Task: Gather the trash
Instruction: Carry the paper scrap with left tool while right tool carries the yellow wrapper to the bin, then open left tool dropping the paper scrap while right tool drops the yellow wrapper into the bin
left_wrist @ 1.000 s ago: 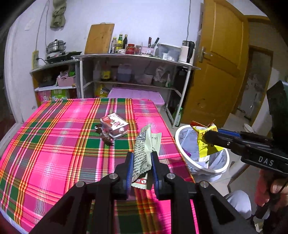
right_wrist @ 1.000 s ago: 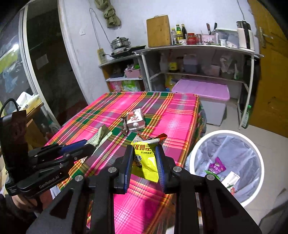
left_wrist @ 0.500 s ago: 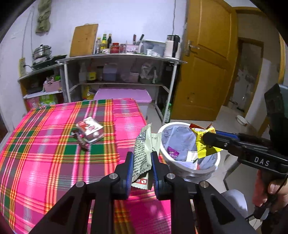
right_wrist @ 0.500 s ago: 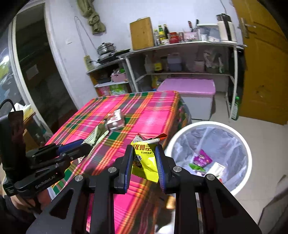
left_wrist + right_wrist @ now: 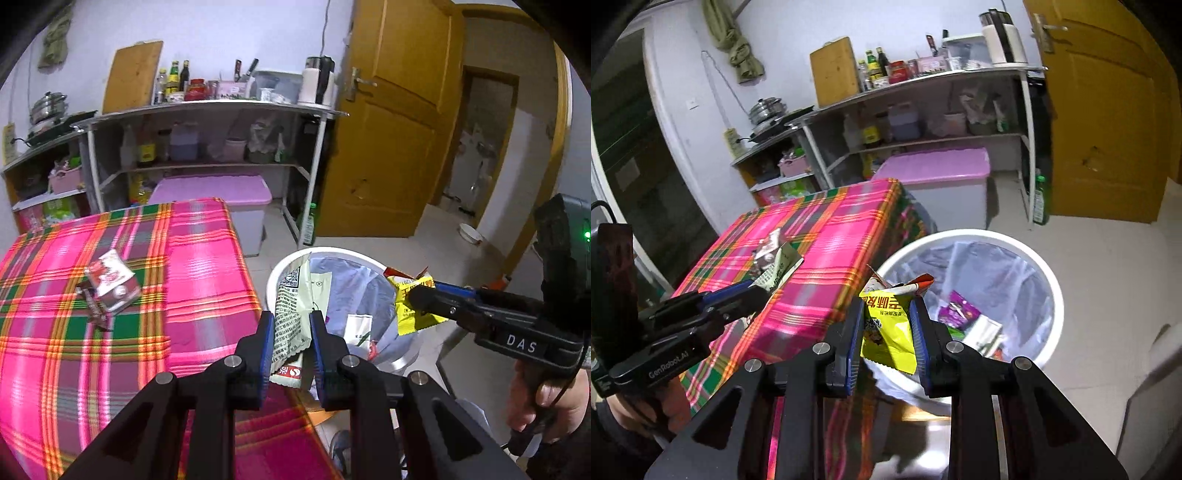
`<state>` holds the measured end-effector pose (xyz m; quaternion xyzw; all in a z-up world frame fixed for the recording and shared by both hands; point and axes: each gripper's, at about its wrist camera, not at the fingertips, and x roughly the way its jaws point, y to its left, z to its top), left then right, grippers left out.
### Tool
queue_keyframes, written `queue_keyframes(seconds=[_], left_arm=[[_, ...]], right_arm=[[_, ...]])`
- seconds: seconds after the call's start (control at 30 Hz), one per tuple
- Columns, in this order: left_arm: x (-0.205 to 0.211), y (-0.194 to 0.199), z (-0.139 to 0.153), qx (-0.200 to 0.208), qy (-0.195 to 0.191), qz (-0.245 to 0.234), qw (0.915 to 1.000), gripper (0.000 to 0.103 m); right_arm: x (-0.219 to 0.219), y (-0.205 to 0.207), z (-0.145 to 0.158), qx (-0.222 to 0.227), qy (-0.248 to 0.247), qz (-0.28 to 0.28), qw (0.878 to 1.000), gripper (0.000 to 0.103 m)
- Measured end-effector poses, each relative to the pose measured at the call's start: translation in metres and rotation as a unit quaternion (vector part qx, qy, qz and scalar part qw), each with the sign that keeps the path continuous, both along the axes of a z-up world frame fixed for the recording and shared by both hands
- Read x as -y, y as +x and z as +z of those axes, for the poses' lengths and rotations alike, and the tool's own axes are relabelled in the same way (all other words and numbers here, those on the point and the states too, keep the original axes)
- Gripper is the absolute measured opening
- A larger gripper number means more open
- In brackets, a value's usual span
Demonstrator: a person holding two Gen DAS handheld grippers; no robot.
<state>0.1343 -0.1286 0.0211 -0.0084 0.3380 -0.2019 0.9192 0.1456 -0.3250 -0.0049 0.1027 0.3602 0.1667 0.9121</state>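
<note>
Tablecloth [image 5: 192, 280]: woven plaid cloth, matt, faintly ribbed. Pale green wrapper [image 5: 291, 314]: thin printed film, creased, low sheen. Yellow wrapper [image 5: 888, 332]: glossy plastic film, crinkled, torn edge at top. Waste bin [image 5: 1054, 306]: smooth white plastic rim, lined with a translucent, wrinkled plastic bag. Left gripper [image 5: 291, 325] and right gripper [image 5: 886, 321]: matt black plastic arms with bright metal pins, blue pads. Door [image 5: 399, 147]: varnished wood, semi-gloss. Cutting board [image 5: 834, 72]: bare wood, matt. Pot [image 5: 766, 110]: polished metal. Floor [image 5: 1108, 258]: smooth pale tile.
</note>
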Motion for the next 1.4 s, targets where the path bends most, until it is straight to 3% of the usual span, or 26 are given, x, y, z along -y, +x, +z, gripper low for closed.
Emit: queue_keyframes(seconds=[0.6,0.8,0.9,1.4], left_arm=[[0.052,0.060,-0.048,-0.066,0.016,-0.043,0.9968,0.020],[0.064,0.073,-0.057,-0.080,0.021,-0.051,0.9953,0.020],[0.067,0.078,-0.060,-0.087,0.018,-0.053,0.9946,0.020],[0.031,0.056,-0.033,-0.062,-0.017,-0.027,0.9976,0.022]], right_arm=[[0.028,0.032,-0.049,-0.062,-0.006,-0.032,0.998,0.026],[0.031,0.038,-0.056,-0.070,-0.011,-0.036,0.997,0.031],[0.032,0.040,-0.056,-0.068,-0.011,-0.036,0.997,0.043],[0.023,0.021,-0.026,-0.032,-0.013,-0.031,0.999,0.043]])
